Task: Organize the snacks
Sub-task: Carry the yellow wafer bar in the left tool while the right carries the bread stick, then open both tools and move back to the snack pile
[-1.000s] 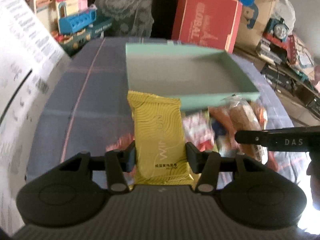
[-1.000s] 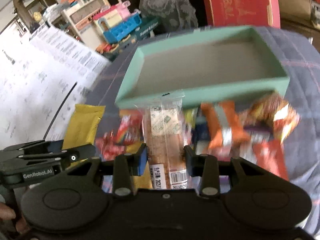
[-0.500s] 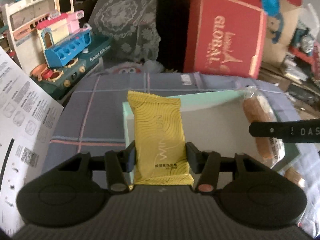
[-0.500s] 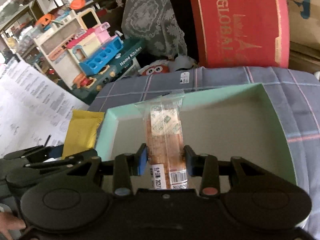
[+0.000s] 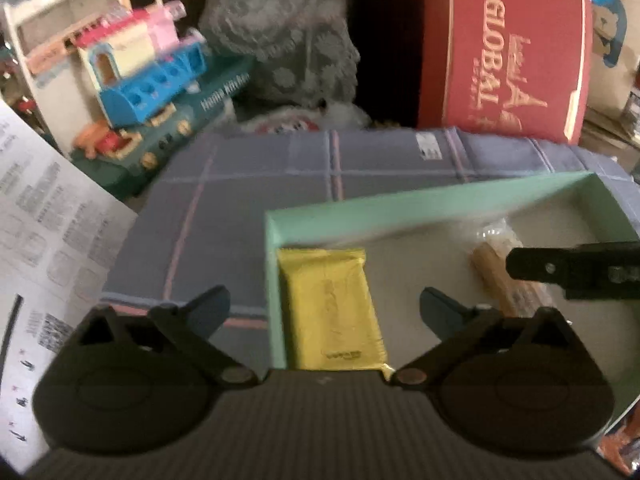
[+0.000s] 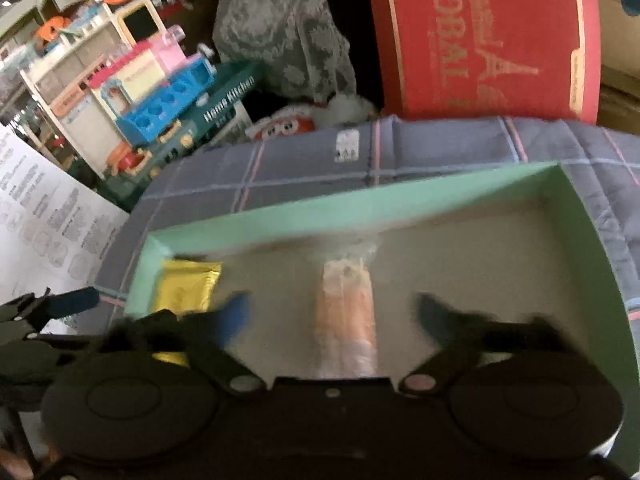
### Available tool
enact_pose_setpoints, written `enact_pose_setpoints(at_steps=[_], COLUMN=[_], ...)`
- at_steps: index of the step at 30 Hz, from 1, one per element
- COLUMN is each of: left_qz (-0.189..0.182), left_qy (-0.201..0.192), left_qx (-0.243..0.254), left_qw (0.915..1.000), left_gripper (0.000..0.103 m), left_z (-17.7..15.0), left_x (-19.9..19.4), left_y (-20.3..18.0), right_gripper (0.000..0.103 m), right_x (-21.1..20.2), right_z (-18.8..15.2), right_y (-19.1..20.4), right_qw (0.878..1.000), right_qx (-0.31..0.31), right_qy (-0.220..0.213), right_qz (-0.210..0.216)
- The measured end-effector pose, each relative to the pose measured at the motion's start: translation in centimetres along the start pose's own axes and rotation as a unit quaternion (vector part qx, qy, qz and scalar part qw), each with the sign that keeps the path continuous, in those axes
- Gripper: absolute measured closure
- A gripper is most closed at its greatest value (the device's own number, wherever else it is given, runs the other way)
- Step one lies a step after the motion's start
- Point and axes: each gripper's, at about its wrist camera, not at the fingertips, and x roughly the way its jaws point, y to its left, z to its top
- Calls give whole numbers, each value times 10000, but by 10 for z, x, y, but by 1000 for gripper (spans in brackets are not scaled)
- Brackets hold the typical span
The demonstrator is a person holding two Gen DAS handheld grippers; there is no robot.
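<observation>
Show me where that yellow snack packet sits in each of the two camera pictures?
Left wrist view: yellow snack packet, bottom centre, in the green box's near-left corner, between the open left gripper fingers.
Right wrist view: the packet lies at lower left, same corner.
Shared landmark: red GLOBAL box behind the table.

Your left gripper (image 5: 326, 312) pointed steeply downward with its jaws spread wide; they had just been opening, and nothing was pinched between the pads. Your right gripper (image 6: 332, 316) matched that pose, jaws also freshly opened and clear of any grip, its fingers blurred. In the left wrist view, one right finger (image 5: 568, 272) reached in from the side.
</observation>
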Motion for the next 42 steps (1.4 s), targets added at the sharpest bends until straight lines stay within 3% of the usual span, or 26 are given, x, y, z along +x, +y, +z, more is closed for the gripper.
enact_pose_setpoints(at_steps=[9, 16, 24, 31, 36, 42], left_qz=[-111, -213, -170, -96, -11, -166], left_qy=[89, 117, 371, 646, 817, 969], left_qx=[-108, -74, -65, -175, -444, -1114], left_qw=[9998, 9997, 9991, 9977, 9957, 9889], left_gripper=[0, 0, 0, 0, 0, 0], left_z=[-16, -64, -134, -188, -201, -202], left_x=[-42, -91, -120, -129, -122, -109], left_y=[-1, 2, 11, 30, 45, 54], right_gripper=[0, 0, 0, 0, 1, 20], right_x=[-49, -102, -144, -147, -135, -121], right_z=[-8, -45, -108, -167, -206, -233], right_y=[5, 7, 15, 28, 50, 78], right_qw=[9997, 9991, 9987, 9976, 9948, 9906], right_qx=[-95, -183, -347, -468, -676, -1017], right_qy=[-220, -280, -151, 252, 564, 763], right_qz=[110, 277, 331, 449, 510, 504])
